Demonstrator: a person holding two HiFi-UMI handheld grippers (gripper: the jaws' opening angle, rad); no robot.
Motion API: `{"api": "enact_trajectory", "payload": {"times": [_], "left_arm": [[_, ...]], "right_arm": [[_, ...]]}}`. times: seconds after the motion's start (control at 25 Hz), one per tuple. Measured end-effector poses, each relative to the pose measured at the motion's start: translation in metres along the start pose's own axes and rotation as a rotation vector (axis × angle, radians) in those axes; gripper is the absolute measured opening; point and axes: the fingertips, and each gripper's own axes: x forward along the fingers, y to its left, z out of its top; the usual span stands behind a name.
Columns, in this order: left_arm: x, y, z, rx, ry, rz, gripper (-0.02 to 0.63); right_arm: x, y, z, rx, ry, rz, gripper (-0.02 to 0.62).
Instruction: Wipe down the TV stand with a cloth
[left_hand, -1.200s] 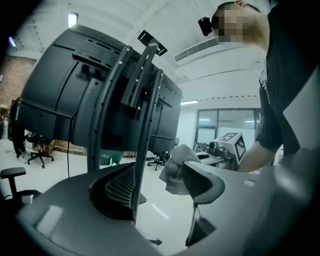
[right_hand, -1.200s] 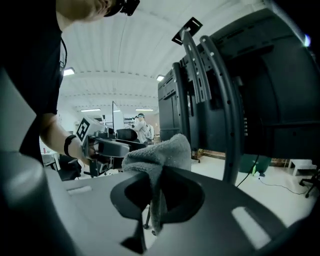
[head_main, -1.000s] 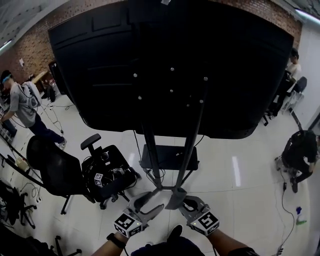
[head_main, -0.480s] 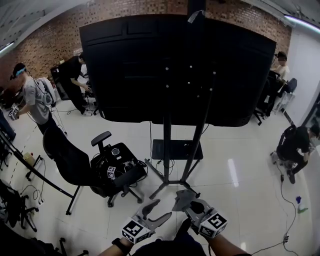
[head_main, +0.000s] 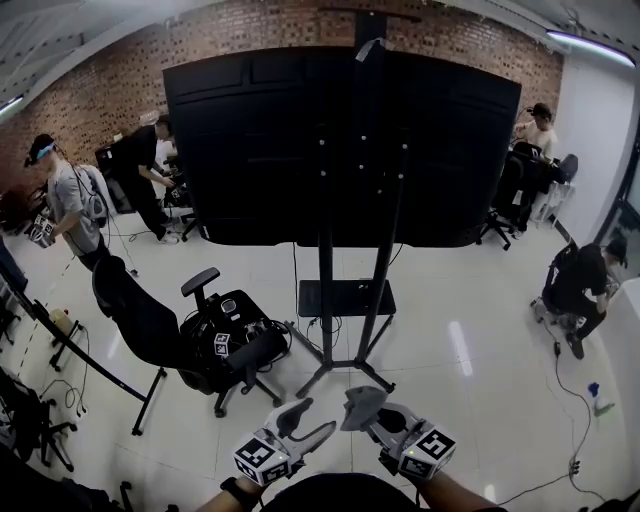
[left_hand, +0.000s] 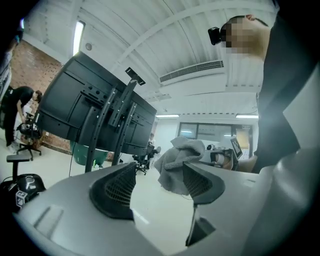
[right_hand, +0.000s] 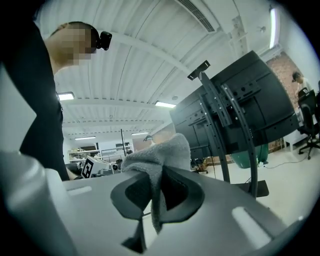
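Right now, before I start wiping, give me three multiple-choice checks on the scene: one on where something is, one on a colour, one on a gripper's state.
1. Where is the cloth?
A. In the left gripper's jaws.
B. In the right gripper's jaws.
C. Lying on the floor.

2. What colour is the cloth?
A. Grey.
B. Red.
C. Yellow.

3. How do the left gripper's jaws stand?
A. Shut on the cloth.
B. Shut on nothing.
C. Apart, gripping nothing.

Key:
1 B, the right gripper view shows its jaws pinching the cloth.
2 A, it looks grey in every view.
3 C, the left gripper view shows a clear gap between them.
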Motion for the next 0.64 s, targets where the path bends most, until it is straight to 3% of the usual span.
{"api": "enact_trajectory", "payload": {"times": [0.36, 0.64], "left_arm": [[0.021, -0.027, -0.004, 0.043, -0.019, -0.011, 0.325], [0.021, -0.038, -0.015, 0.064, -0.013, 0.000, 0.337]], "right_arm": [[-0.034, -0.007, 0.007, -0.023, 0.024, 0.023, 0.017], [-0.047, -0.007, 0.008, 0.029, 0.002, 0.038, 0.017]]}}
